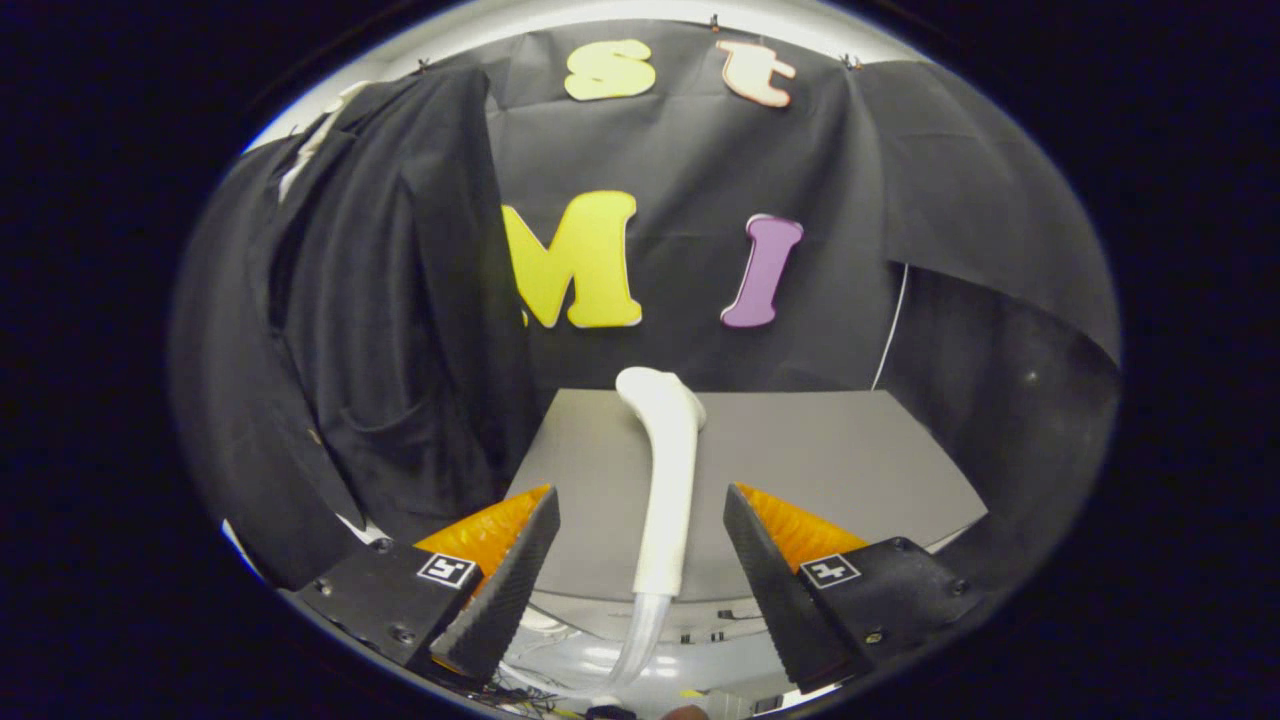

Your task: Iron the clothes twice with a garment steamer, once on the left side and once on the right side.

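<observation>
Gripper view: gripper spread wide, gripping nothing. White steamer wand lies on grey table between fingers, untouched, hose trailing off near edge. Dark jacket hangs left of wand. Step judged: pickup, ironing not begun. Next: advance, clamp wand handle.

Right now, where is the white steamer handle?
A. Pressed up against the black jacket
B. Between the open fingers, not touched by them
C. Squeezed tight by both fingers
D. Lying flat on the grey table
B: the garment steamer handle stands upright in the gap of the open gripper, with space showing on both sides, apart from the black jacket hanging off to the side.
</observation>
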`<act>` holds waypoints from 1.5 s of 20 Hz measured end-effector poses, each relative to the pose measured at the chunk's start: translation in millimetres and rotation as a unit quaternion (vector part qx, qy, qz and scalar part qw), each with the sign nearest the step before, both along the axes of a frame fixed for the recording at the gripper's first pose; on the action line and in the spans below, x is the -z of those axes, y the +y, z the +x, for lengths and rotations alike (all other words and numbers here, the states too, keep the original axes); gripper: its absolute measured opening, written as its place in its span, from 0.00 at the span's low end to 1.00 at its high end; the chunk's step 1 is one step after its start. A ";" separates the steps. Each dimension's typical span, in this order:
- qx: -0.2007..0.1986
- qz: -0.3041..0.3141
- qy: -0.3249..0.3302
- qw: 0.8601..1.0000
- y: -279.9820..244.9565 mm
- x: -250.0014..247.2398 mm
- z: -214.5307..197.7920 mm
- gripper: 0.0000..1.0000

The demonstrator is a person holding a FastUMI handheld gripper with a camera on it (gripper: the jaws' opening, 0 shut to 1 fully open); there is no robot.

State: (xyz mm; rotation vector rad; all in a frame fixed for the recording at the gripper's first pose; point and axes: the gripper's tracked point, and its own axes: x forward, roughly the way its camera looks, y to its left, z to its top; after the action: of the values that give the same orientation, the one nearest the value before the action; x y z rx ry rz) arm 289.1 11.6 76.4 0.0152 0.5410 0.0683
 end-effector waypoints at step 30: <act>0.055 0.086 -0.047 0.994 33.1 -39.2 -8.3 0.32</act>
State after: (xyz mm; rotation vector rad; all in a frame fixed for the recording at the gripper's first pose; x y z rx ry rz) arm 280.8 44.7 115.7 0.2085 0.4388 0.0081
